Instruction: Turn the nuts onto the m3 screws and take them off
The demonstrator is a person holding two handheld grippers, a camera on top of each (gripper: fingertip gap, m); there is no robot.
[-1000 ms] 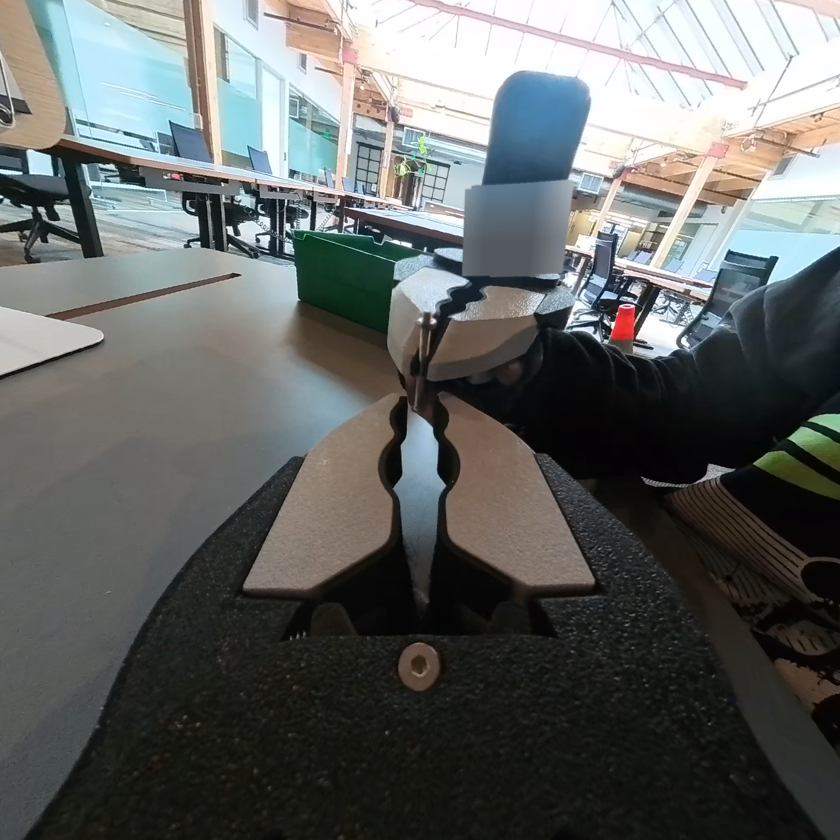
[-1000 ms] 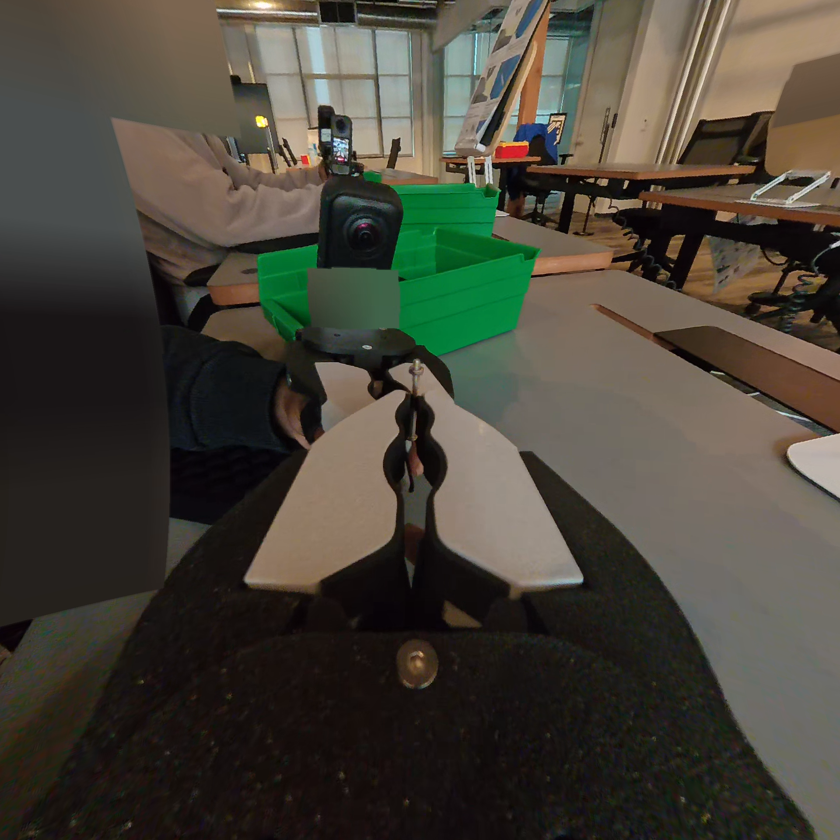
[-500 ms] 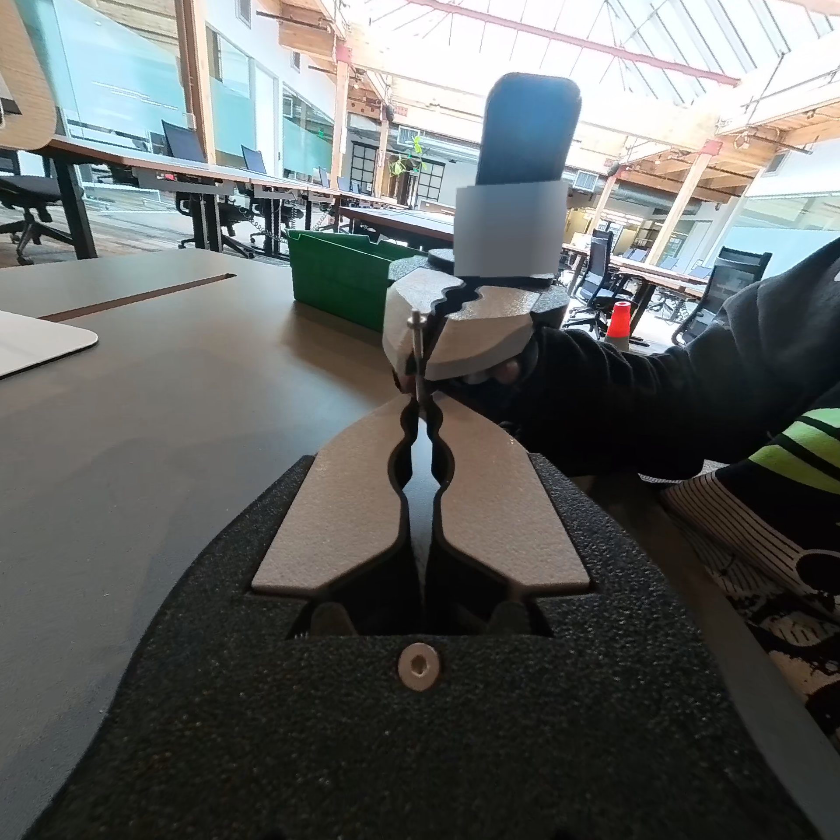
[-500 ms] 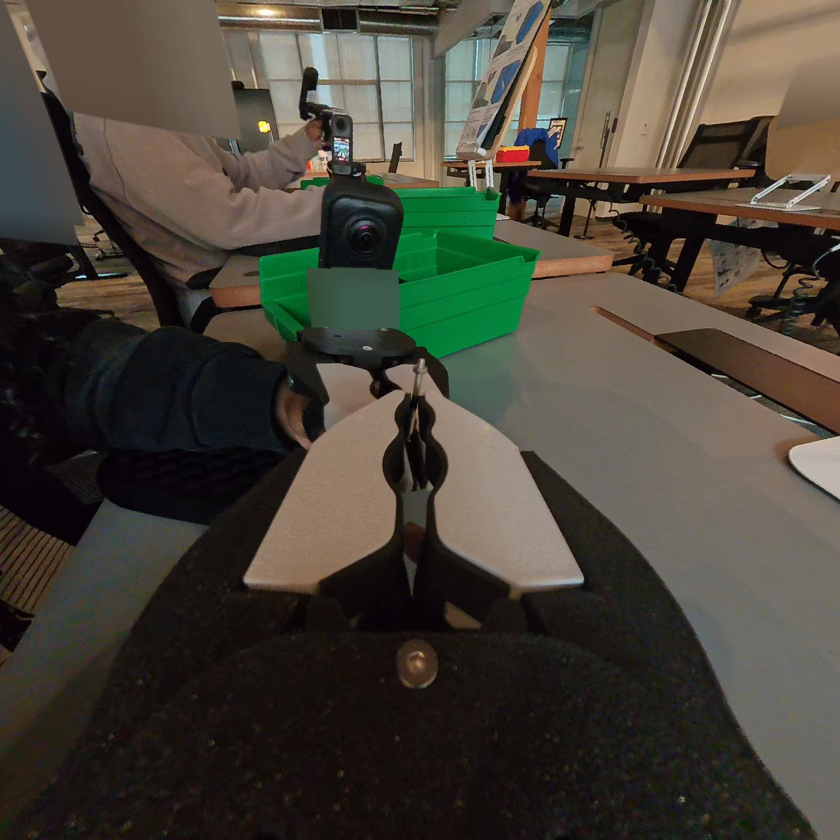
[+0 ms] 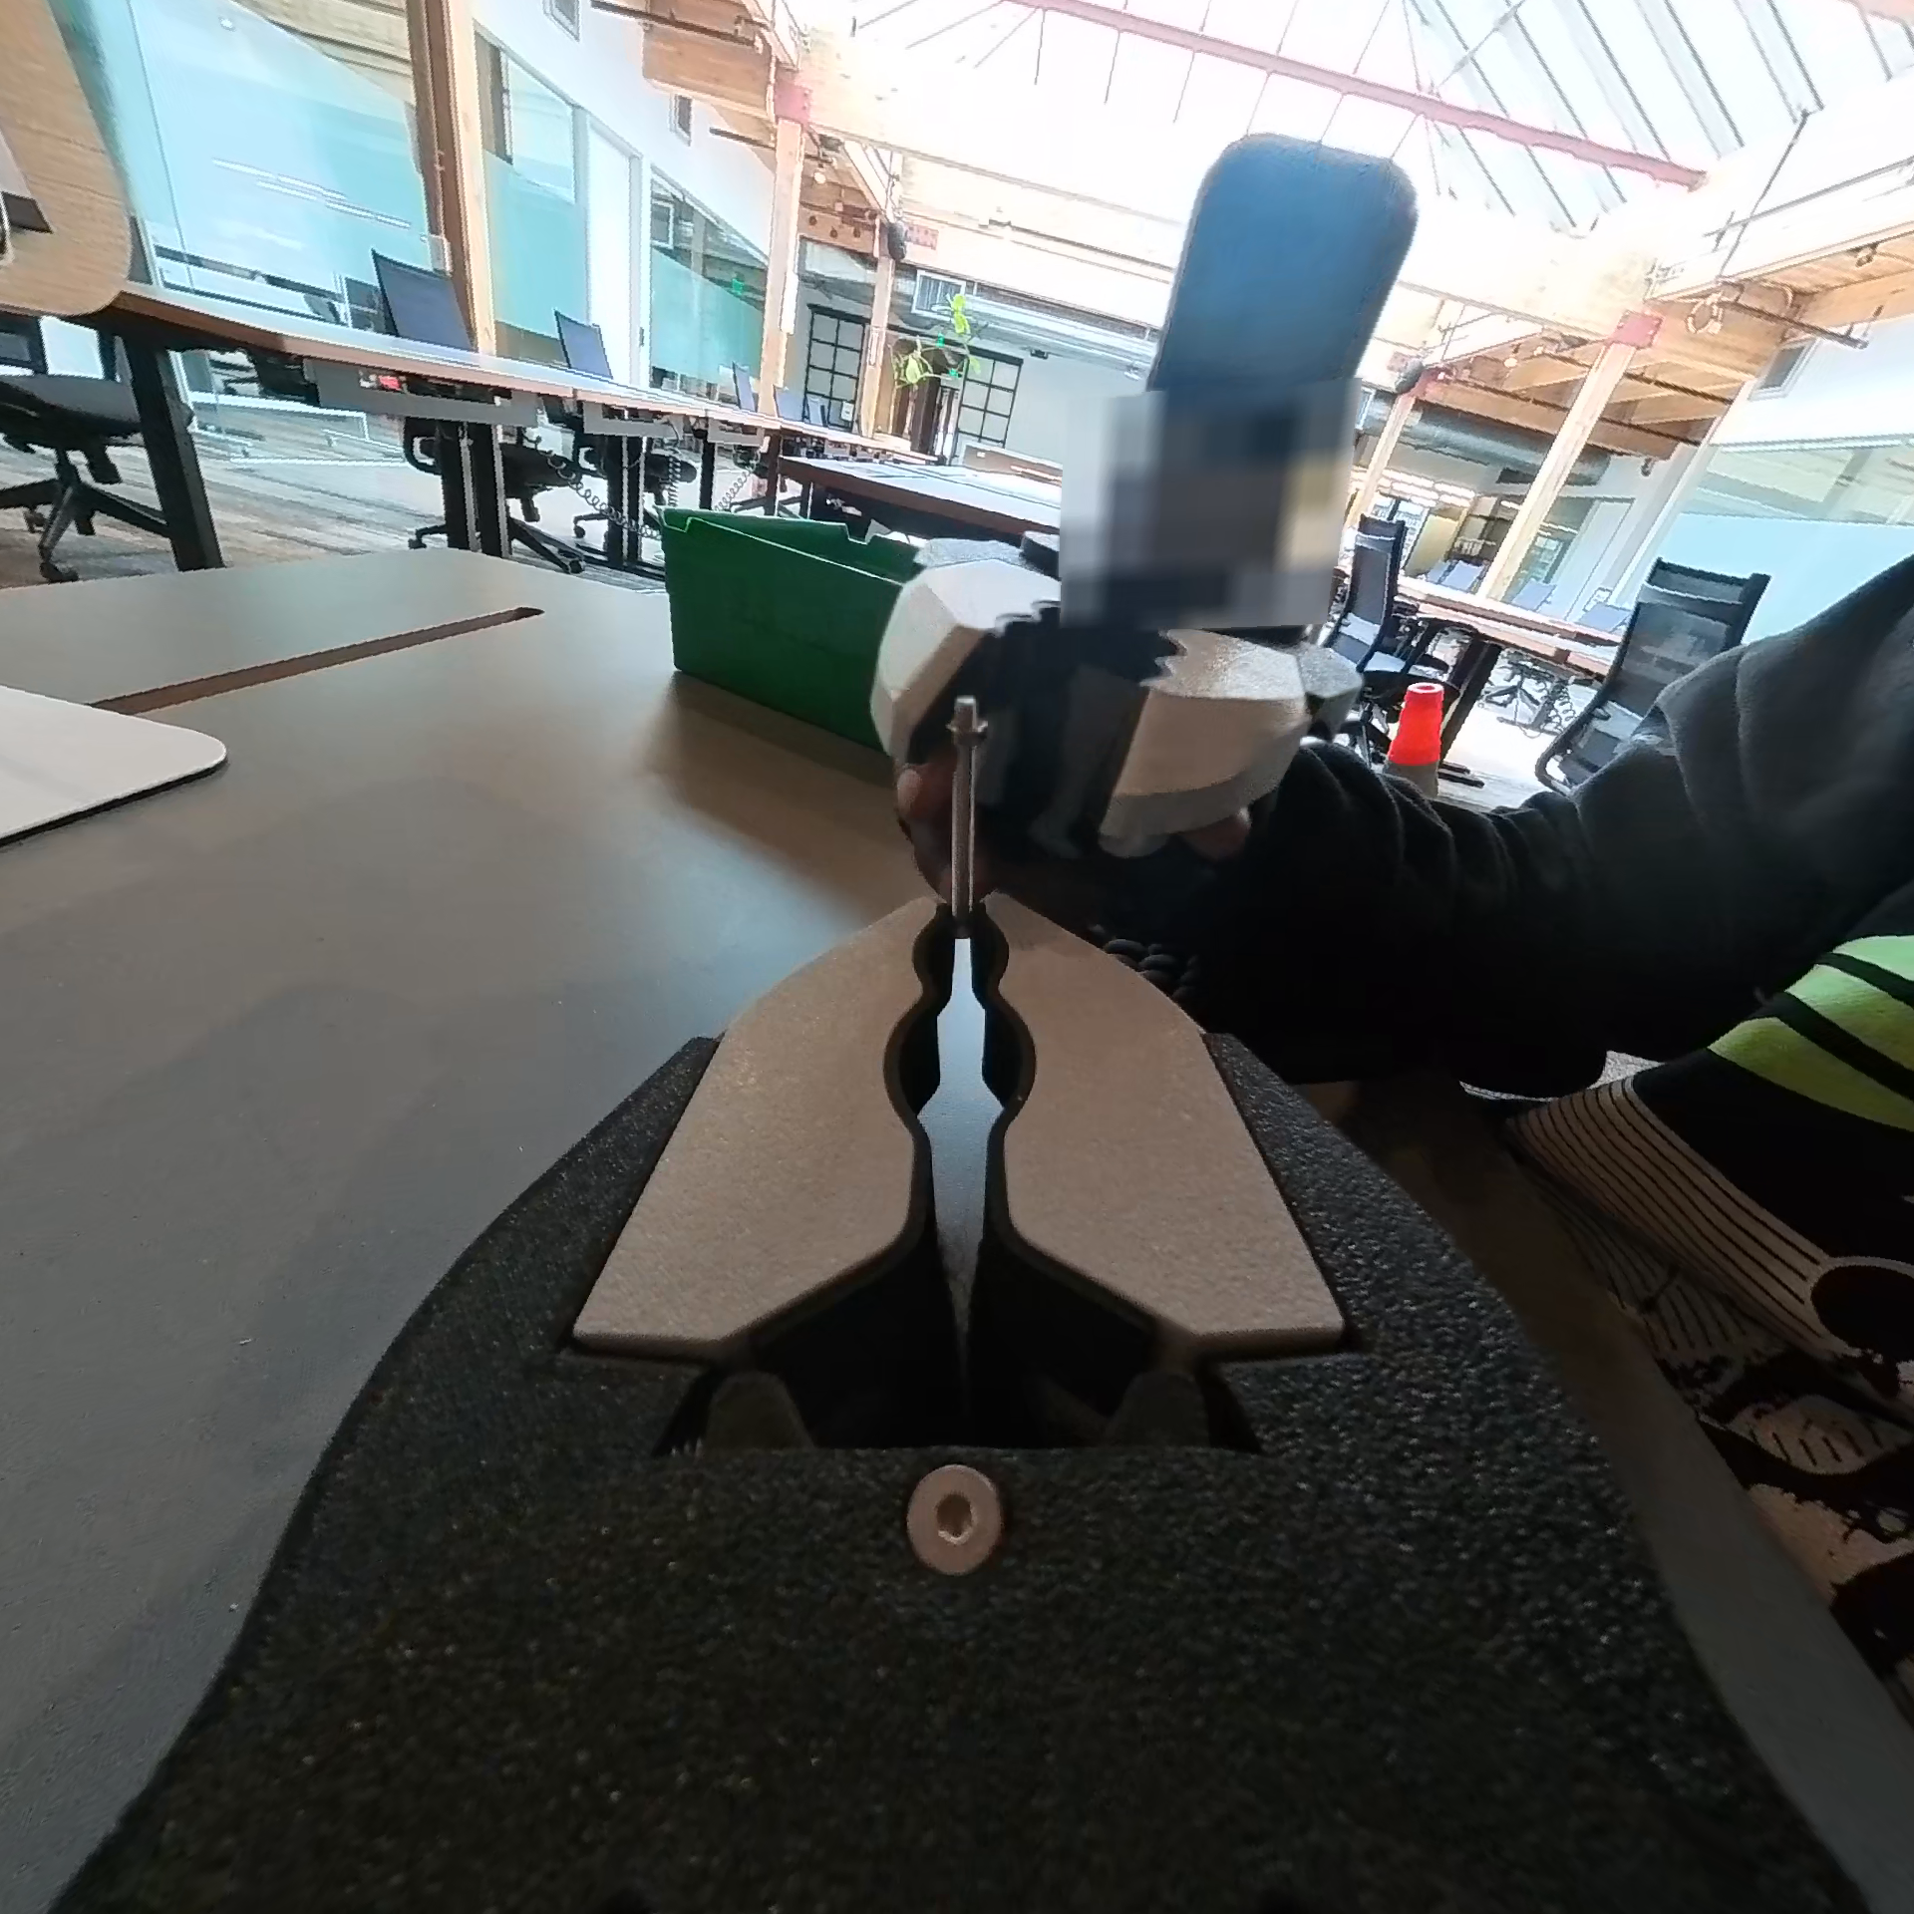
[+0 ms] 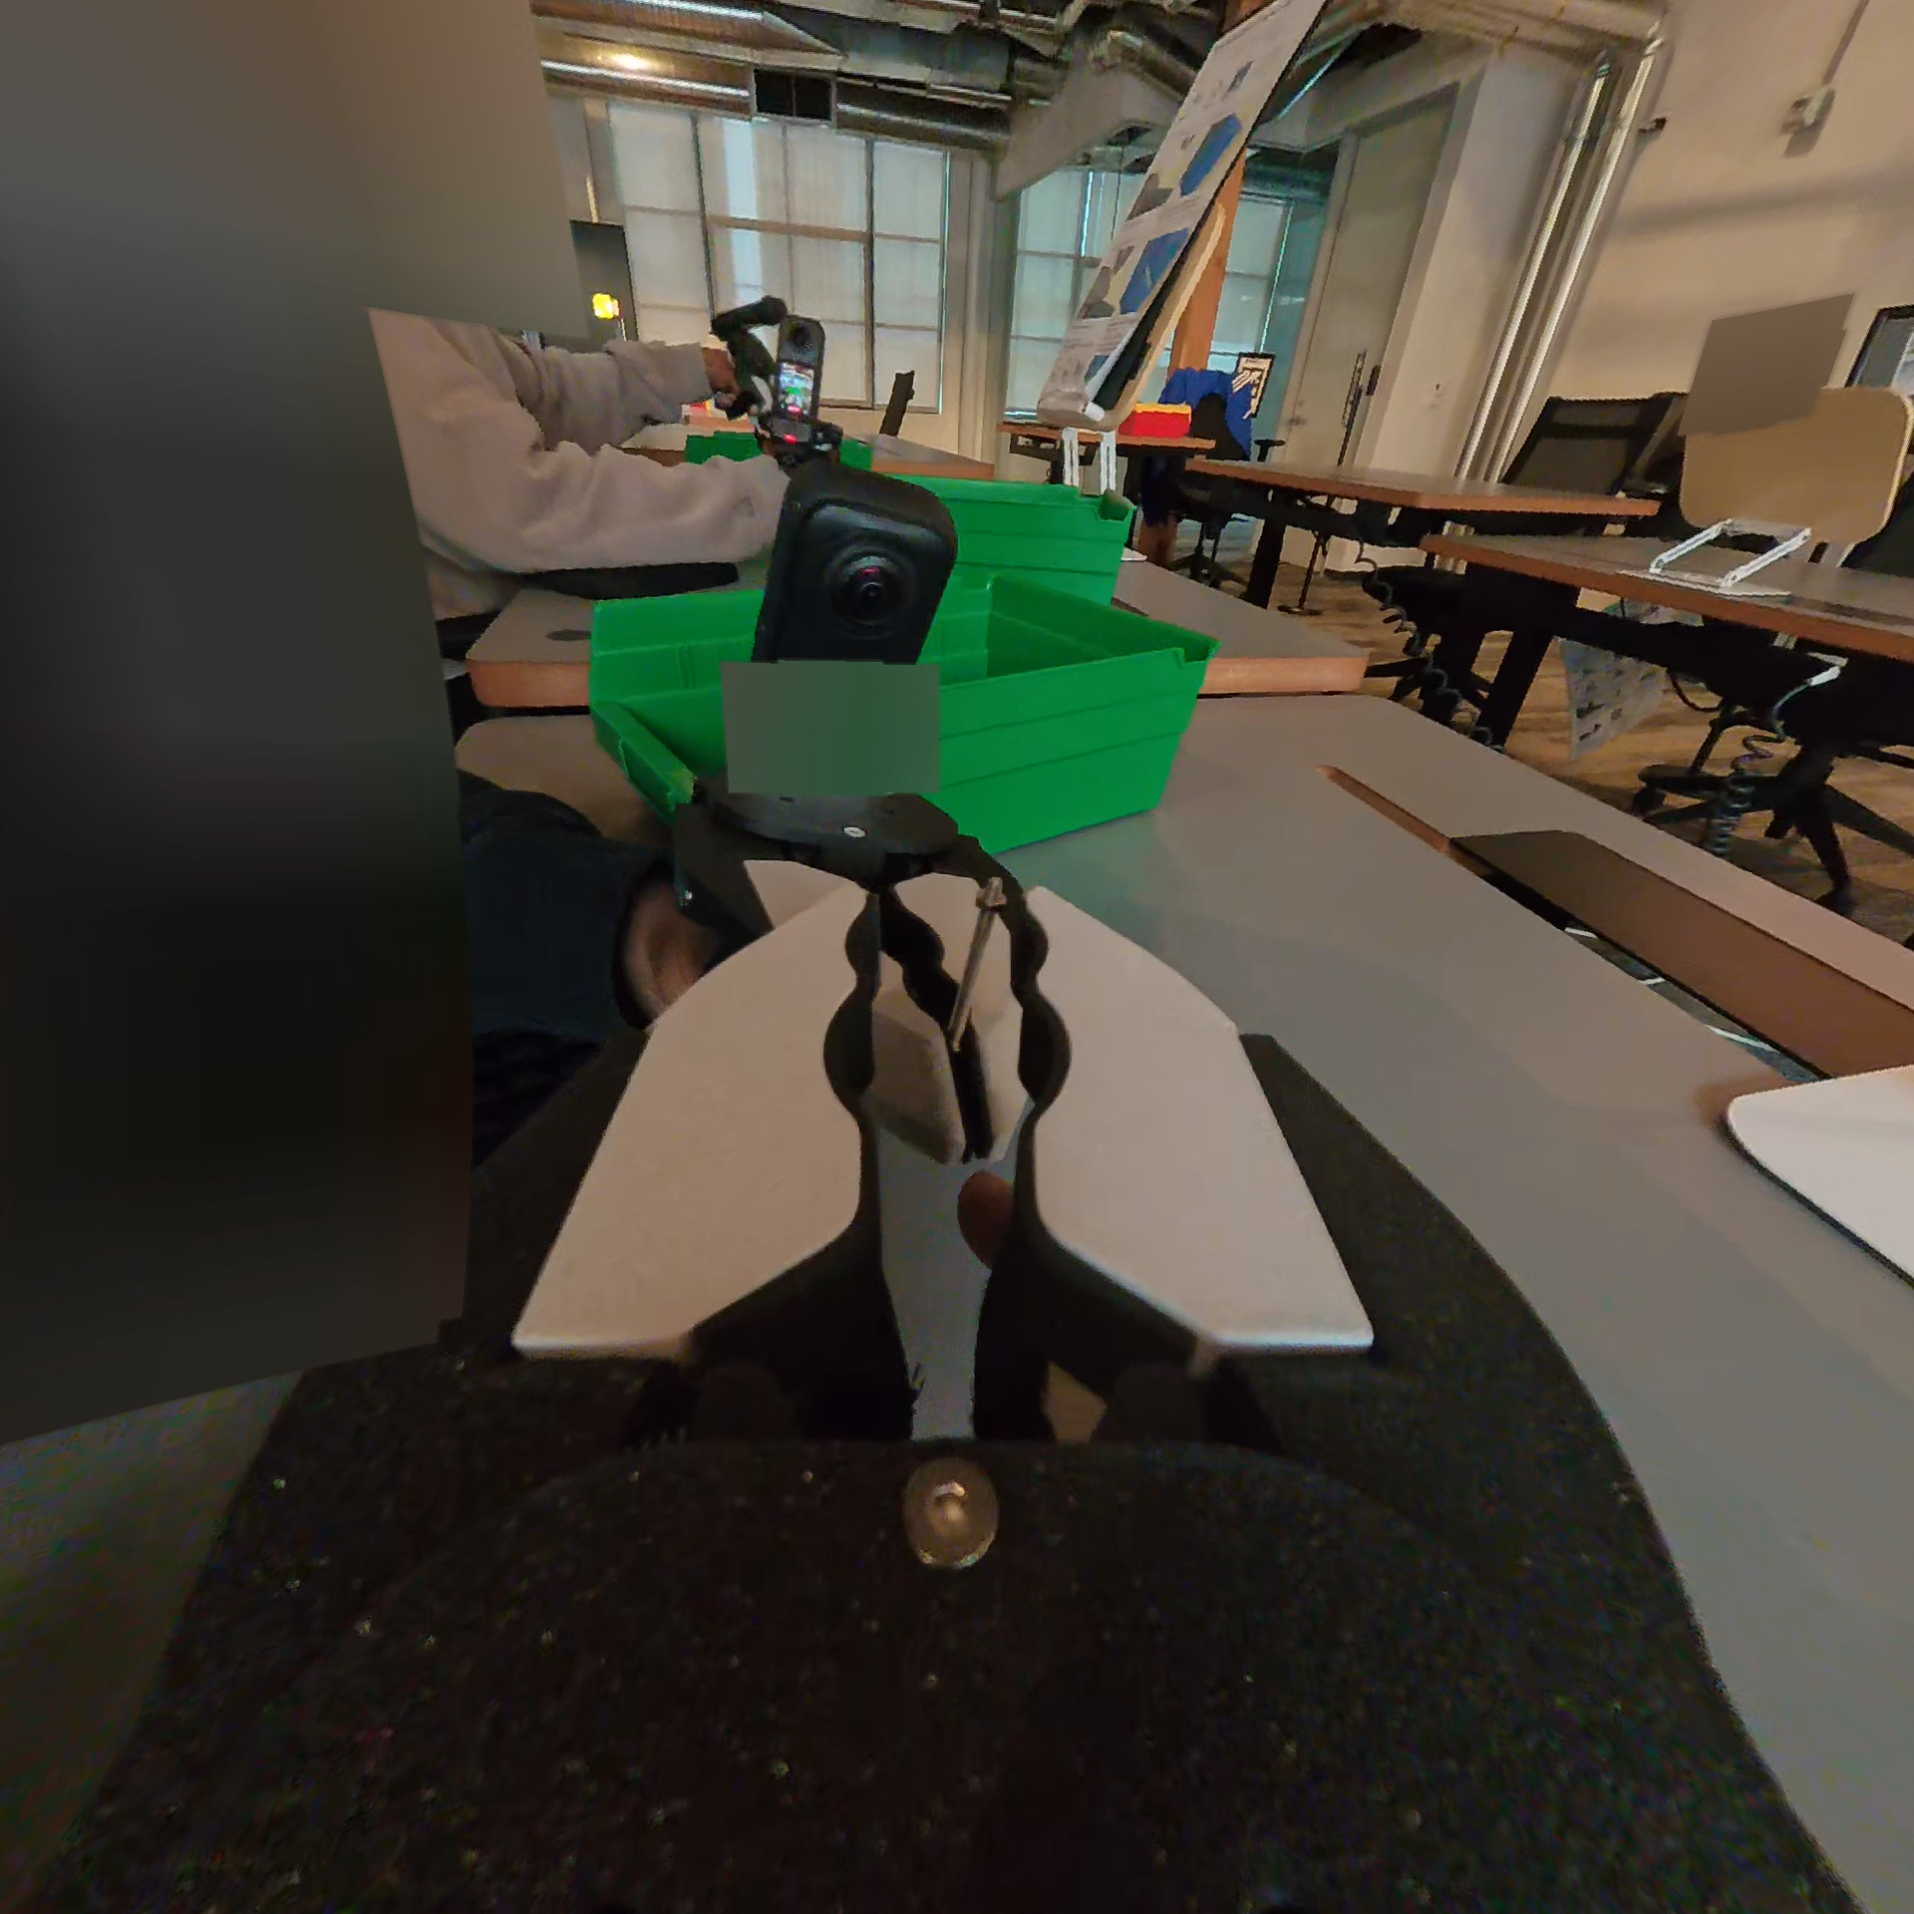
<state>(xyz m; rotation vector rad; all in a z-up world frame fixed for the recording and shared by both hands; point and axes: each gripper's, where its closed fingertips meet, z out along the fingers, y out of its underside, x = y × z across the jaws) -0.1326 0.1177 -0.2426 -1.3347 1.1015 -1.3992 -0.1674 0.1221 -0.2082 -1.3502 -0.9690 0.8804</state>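
The screw (image 5: 964, 818) stands nearly upright with its lower end pinched between the tips of the left tool (image 5: 963, 922), whose fingers are drawn narrow onto the thin shank; the nut (image 5: 966, 733) sits high on the thread, just under the top end. The right tool (image 6: 948, 922) stands wide, its fingers (image 6: 1129, 1056) well clear of the shank on both sides, so the screw passes between them untouched and leans toward its right finger.

The chief risk, as I judge it, lies in that slim grip: only the very end of the shank is held, so a sideways push from the right tool as it closes on the nut could pivot the screw or pull it free, and it would drop to the surface (image 5: 394, 932) below. With the screw tilted, the right tool might also close on the shank rather than the nut, or knock it askew.

Much is hard to make out. The nut is tiny and shows little detail in either view. How deep the shank sits inside the left tool is hidden by its fingers (image 5: 829, 1119). Whether other screws or nuts lie in the green bin (image 6: 1036, 715) beyond the left tool cannot be seen.
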